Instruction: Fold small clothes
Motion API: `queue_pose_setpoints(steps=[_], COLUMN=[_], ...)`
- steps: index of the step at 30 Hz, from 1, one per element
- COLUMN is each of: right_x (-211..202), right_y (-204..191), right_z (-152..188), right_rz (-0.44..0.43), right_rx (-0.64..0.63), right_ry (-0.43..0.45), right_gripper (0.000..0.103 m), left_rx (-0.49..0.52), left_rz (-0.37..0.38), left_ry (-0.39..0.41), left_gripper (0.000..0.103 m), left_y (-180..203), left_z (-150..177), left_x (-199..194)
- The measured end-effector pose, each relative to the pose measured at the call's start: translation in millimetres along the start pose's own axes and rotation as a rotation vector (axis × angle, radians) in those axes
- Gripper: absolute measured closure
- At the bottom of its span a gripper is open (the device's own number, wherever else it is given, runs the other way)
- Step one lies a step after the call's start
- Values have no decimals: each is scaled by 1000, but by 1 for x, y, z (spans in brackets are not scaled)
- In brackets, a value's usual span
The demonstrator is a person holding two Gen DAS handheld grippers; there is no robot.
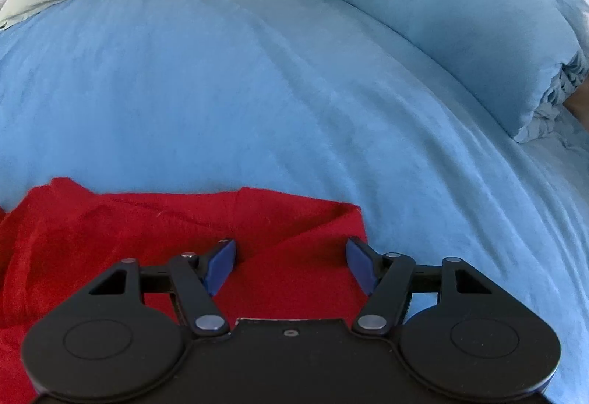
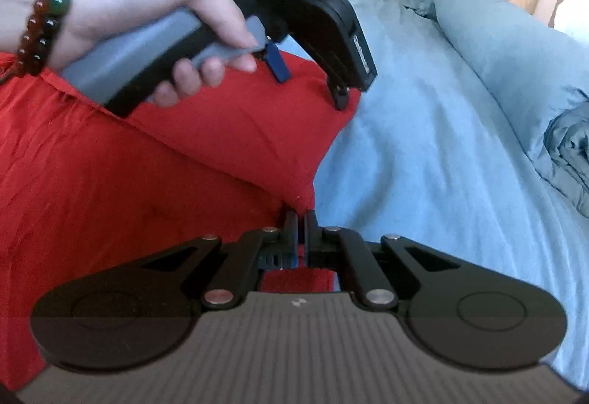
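Red garment point(image 1: 147, 238) lay on blue bed point(image 1: 257, 91); left tongs point(image 1: 291, 264) gaped wide over its corner, gripping nothing; right tongs point(image 2: 302, 223) pinched its other corner.

The black left gripper with blue pads point(image 1: 291, 262) hangs with jaws spread wide, gripped by a bare hand wearing a beaded bracelet point(image 2: 147, 6), while the black right gripper point(image 2: 302, 220) is pinched tight on red cloth point(image 2: 221, 131).
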State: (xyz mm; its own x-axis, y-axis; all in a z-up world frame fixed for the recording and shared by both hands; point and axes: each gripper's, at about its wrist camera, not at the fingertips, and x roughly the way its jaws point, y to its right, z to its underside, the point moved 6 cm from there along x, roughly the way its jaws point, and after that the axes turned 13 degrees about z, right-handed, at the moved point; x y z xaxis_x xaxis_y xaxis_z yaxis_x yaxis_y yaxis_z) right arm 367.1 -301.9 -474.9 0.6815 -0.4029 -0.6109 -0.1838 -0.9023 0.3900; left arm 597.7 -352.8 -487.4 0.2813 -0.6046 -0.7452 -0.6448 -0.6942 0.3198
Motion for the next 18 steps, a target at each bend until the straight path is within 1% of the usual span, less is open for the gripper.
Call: queue_pose_setpoints(steps=[2, 3, 4, 5, 6, 8, 9, 10, 13, 14, 16, 17, 18], right_x=[3, 3, 2, -3, -11, -23, -26, -27, -14, -7, 18, 28, 34], right_y=[6, 9, 11, 14, 15, 11, 7, 1, -18, -24, -24, -21, -14], right_z=[-4, -5, -7, -11, -18, -34, -40, -44, -51, -49, -40, -36, -33], right_rz=[-22, -32, -32, -33, -39, -49, -68, -101, -164, -166, -106, -91, -111], right_rx=[58, 77, 84, 85, 75, 43, 39, 37, 58, 58, 54, 77, 133], right_ry=[-28, -39, -46, -34, 7, 76, 98, 103, 92, 83, 40, 22, 16], right_gripper=[85, 84, 82, 75, 58, 40, 39, 39, 42, 43, 43, 43, 43], left_rx=[-24, -39, -55, -64, -69, -76, -81, -92, -154, -178, -209, -214, -216], left_rz=[-1, -10, -30, -51, -76, -153, -185, -229, -293, -305, -323, -337, -347], left_ry=[3, 10, 27, 52, 77, 124, 137, 150, 131, 117, 92, 83, 78], left_gripper=[32, 32, 31, 31, 29, 20, 13, 12, 12, 12, 12, 12, 12], left_y=[0, 0, -2, -5, -10, -24, -30, -40, -66, -73, -84, -88, -91], left_z=[-4, -6, -6, -4, -2, 8, 14, 25, 56, 67, 88, 98, 106], left_x=[-6, -9, -21, -36, -52, -87, -100, -116, -146, -152, -165, -172, -178])
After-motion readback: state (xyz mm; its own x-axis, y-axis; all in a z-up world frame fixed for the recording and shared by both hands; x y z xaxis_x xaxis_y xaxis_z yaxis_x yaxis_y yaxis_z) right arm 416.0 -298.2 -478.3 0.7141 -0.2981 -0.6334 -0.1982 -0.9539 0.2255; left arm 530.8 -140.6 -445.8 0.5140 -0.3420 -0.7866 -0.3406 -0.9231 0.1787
